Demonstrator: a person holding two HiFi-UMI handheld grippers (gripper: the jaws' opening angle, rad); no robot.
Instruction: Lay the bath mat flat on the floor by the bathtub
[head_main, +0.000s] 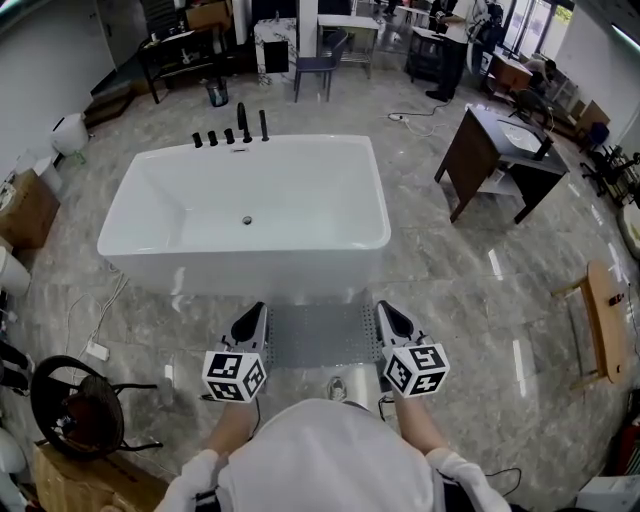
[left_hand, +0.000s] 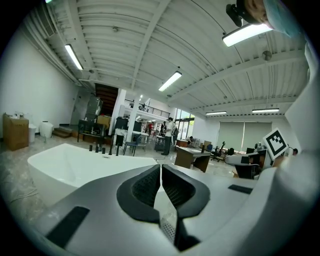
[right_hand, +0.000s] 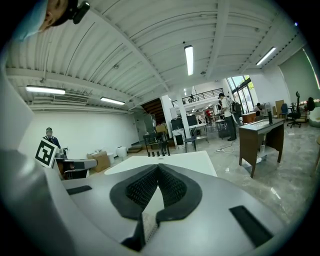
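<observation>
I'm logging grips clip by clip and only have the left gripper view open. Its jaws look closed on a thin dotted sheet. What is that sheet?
Observer: The head view shows it is a grey bath mat, one end in the left gripper.
Reviewer: And the other end?
Observer: The right gripper is shut on it; its own view shows the dotted edge between the jaws.
Reviewer: Where is the mat relative to the tub?
Observer: It is spread between the two grippers, just in front of the white bathtub, on its near side. I cannot tell whether it lies flat on the floor.
</observation>
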